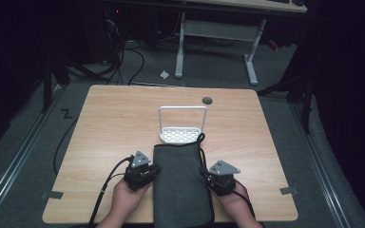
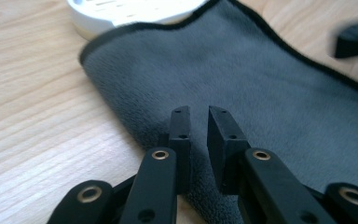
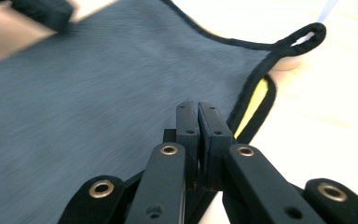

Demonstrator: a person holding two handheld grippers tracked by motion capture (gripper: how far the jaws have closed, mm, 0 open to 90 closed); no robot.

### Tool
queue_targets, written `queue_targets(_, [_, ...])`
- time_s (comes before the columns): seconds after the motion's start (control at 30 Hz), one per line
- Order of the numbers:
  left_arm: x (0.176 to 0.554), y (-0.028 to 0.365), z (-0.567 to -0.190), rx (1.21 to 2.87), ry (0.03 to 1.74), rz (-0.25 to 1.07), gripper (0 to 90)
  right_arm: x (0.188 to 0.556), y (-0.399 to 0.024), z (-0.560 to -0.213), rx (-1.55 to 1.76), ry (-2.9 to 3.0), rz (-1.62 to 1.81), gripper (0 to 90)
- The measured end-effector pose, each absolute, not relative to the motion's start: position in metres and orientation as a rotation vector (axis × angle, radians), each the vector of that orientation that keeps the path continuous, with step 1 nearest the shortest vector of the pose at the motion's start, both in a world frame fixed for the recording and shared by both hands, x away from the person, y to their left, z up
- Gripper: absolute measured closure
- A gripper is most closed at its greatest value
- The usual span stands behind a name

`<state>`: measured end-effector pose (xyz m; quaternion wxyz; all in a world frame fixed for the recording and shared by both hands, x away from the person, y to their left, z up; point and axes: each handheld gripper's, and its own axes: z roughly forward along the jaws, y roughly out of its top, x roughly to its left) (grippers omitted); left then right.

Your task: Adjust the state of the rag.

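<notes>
While tongs (image 3: 198, 109) pinch towel (image 1: 180, 185) — rack (image 1: 183, 124) beyond.

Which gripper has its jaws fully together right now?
The right gripper: its jaws meet over the grey cloth. The left gripper shows a narrow gap between its jaws.

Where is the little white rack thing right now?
In the high view the white rack stands in the middle of the wooden table, just beyond the far end of the grey cloth, whose edge overlaps its base.
</notes>
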<state>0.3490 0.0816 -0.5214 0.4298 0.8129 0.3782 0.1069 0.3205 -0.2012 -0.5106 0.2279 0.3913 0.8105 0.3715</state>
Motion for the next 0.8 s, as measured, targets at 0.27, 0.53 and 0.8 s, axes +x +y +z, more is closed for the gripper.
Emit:
queue_targets(0.27, [0.345,0.075,-0.531,2.099,0.910,0.251,76.9,0.341,-0.197,-0.525,1.105,2.315,0.891,88.7])
queue_targets(0.53, [0.328,0.074,-0.532,2.106,0.860,0.212,76.2,0.319,-0.206,-0.524,1.063,2.347,0.896,86.5])
queue_targets(0.8, [0.339,0.079,-0.525,2.056,0.922,0.214,58.1,0.308,-0.216,-0.524,1.082,2.302,0.981,79.8])
